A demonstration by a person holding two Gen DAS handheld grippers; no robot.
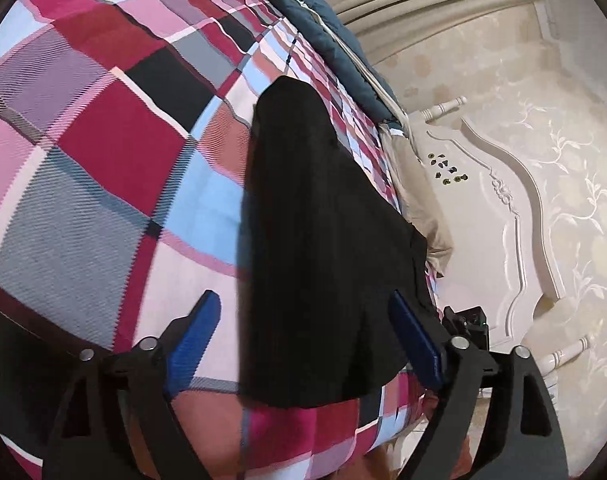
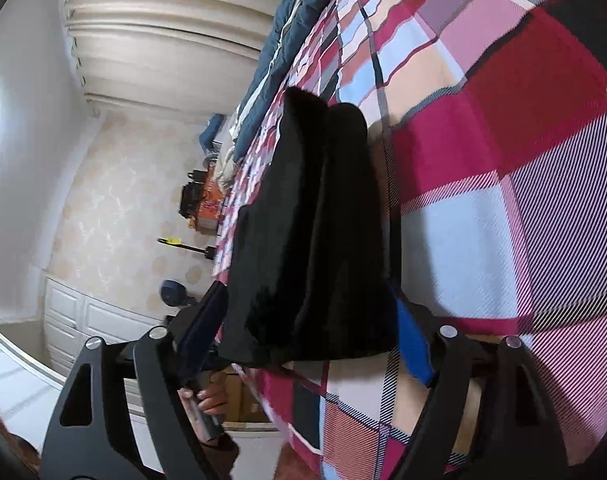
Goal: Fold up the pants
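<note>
- The black pants (image 1: pixel 315 280) lie on the plaid bedcover (image 1: pixel 103 160), already doubled into a long narrow strip; the strip runs close along the edge of the bedcover, and its far end points toward the blue quilt (image 1: pixel 331 36) at the head.
- The left gripper (image 1: pixel 303 336) has its jaws wide apart with the near end of the pants between the blue pads (image 1: pixel 415 344); the pads do not press the cloth, so nothing is held.
- The right gripper (image 2: pixel 311 336) is also spread wide, the near end of the pants between its jaws but not clamped; one pad is partly hidden behind the cloth, so I cannot be fully sure it is clear.
- The long axis of the pants goes straight away from both grippers; both stand at the same near end, neither clearly nearer.
- I judge the next fold must carry this near end along that axis toward the far end.
</note>
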